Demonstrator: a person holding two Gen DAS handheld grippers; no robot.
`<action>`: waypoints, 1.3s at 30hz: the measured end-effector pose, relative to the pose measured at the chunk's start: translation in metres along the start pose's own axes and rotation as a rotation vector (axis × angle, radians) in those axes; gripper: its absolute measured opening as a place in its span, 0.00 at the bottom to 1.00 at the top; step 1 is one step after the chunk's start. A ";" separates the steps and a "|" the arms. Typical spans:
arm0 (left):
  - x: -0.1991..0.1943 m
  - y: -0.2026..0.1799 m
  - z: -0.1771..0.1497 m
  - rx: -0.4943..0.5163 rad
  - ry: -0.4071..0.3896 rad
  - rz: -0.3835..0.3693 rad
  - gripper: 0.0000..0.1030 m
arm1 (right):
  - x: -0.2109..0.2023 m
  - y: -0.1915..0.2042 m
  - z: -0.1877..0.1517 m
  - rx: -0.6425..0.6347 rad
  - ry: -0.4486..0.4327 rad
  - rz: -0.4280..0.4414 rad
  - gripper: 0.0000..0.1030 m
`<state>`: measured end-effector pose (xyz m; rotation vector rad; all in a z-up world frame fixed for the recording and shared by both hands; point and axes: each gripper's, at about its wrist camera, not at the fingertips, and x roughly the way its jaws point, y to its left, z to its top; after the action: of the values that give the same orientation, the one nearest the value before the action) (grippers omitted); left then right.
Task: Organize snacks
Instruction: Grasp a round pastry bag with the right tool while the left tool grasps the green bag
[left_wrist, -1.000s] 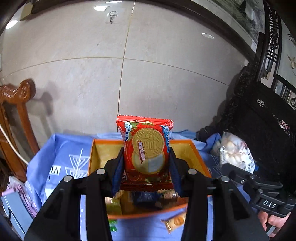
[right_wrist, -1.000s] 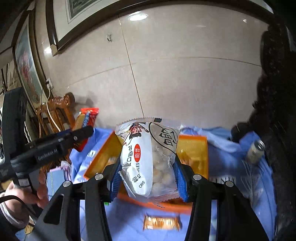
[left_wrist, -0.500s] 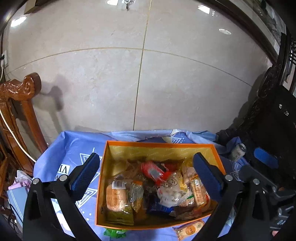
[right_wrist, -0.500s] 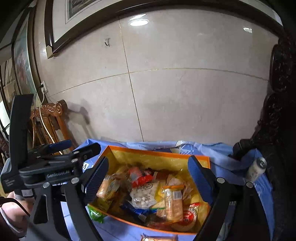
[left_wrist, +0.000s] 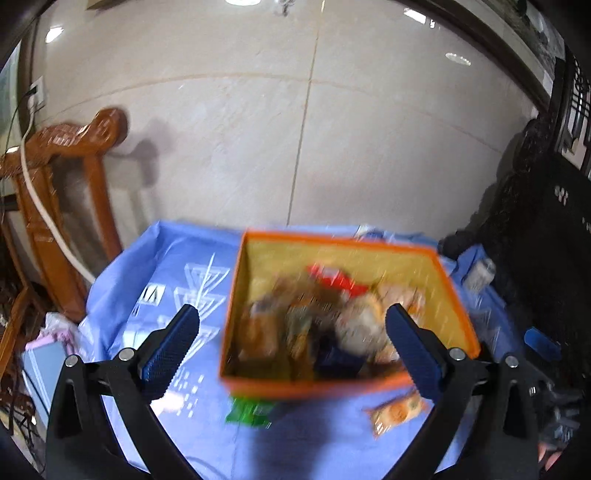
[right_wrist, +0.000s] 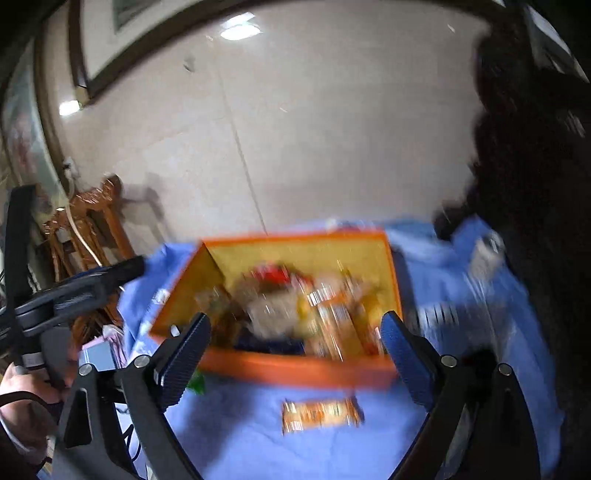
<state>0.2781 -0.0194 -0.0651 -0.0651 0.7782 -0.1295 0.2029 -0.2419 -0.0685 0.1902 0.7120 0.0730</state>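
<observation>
Both grippers, left gripper (left_wrist: 291, 334) and right gripper (right_wrist: 295, 338), gape wide and empty, the right's jaws just finished opening. The snack box (left_wrist: 454, 291) sits just ahead. Only the left view catches the green packet (left_wrist: 249, 411); the right view shows a hand (right_wrist: 22, 387).

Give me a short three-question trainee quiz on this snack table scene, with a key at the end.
1. True or false: the left gripper holds a snack.
2. Which packets lie on the blue cloth outside the orange box? A) an orange packet and a green packet B) only a red packet C) none
3. Fill in: the can stands to the ___ of the box in both views.

Key: 1 false, fingers wide apart and empty; 2 A; 3 right.
</observation>
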 end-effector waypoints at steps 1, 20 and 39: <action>-0.001 0.006 -0.013 -0.006 0.019 0.002 0.96 | 0.003 -0.004 -0.011 0.027 0.028 -0.022 0.91; -0.008 0.072 -0.109 -0.108 0.191 -0.017 0.96 | 0.101 -0.020 -0.106 0.385 0.318 -0.209 0.94; 0.031 0.087 -0.119 -0.086 0.242 -0.002 0.96 | 0.142 -0.012 -0.123 0.339 0.350 -0.406 0.35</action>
<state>0.2241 0.0607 -0.1804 -0.1339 1.0249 -0.1071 0.2294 -0.2165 -0.2529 0.3579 1.0985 -0.4138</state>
